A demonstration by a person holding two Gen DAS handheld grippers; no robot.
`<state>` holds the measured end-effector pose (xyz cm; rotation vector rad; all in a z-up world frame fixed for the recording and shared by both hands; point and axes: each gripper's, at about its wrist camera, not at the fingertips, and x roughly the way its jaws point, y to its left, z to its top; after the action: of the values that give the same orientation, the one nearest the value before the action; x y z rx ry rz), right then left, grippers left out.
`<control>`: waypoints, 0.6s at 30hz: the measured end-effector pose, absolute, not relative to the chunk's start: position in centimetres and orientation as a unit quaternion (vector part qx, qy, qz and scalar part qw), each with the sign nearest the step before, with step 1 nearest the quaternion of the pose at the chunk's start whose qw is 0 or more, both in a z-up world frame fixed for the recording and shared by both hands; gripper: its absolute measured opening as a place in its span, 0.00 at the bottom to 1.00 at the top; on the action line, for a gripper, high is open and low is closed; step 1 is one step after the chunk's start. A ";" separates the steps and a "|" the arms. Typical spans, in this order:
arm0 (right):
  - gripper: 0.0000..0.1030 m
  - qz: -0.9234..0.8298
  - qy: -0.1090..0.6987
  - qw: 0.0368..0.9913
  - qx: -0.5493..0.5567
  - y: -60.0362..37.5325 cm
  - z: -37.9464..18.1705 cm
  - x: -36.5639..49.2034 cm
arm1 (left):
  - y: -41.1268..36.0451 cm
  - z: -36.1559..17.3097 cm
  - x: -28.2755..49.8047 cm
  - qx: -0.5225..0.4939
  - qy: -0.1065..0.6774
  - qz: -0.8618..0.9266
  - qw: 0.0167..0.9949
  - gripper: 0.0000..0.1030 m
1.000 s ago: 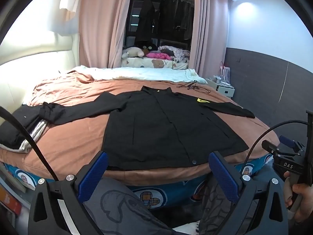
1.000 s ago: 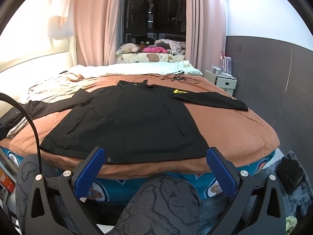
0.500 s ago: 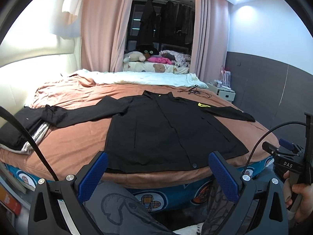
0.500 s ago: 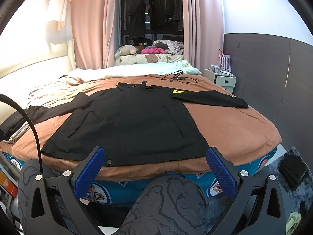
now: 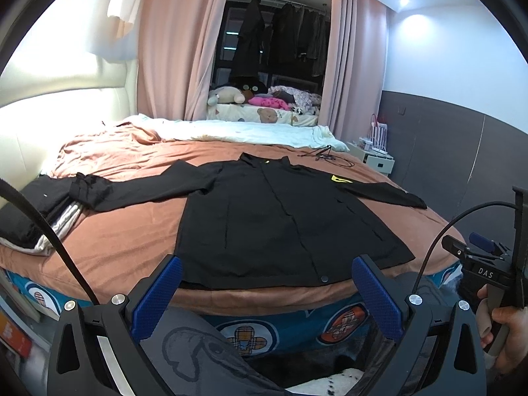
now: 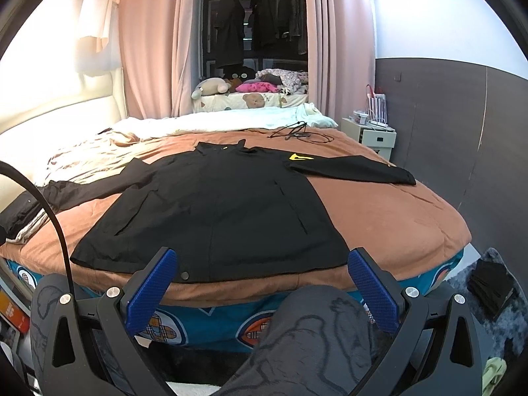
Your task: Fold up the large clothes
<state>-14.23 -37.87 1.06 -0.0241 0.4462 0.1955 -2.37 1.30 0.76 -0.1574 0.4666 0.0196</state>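
Observation:
A large black long-sleeved jacket (image 5: 277, 217) (image 6: 224, 204) lies spread flat, front up, on the brown bed cover (image 5: 125, 247) (image 6: 396, 214), sleeves stretched out to both sides, hem at the near edge. My left gripper (image 5: 267, 293) is open, held back from the bed just below the hem, nothing between its blue pads. In the right wrist view my right gripper (image 6: 264, 283) is open too, in front of the hem and above a person's knee (image 6: 316, 323). In the left wrist view the right gripper's handle (image 5: 488, 274) shows at far right, in a hand (image 5: 505, 330).
A pile of dark and white clothes (image 5: 36, 221) sits at the bed's left edge. A black cable (image 6: 297, 135) lies near the far side by a white blanket (image 5: 237, 132). A nightstand (image 6: 376, 138) stands at the right wall; dark items (image 6: 491, 287) lie on the floor rug.
Both grippers have risen slightly and tilted up, so the bed and jacket sit a bit lower in view. The jacket has not moved. Both stay open.

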 end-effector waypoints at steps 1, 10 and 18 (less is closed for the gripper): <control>1.00 0.096 0.219 0.971 -0.010 -37.9 1.1 -14.2 | 1.3 0.8 -2.4 -0.079 0.231 0.008 0.970 1.00; 1.00 0.096 0.219 0.971 -0.005 -38.0 1.0 -14.2 | 1.2 0.9 -2.6 -0.082 0.233 0.003 0.969 1.00; 1.00 0.102 0.218 0.971 -0.003 -37.9 0.8 -13.7 | 1.4 0.8 -2.5 -0.083 0.234 0.013 0.969 1.00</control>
<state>-13.75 -37.90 0.84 -0.0058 0.4396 0.2064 -2.52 1.40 0.81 -0.1685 0.4729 0.0262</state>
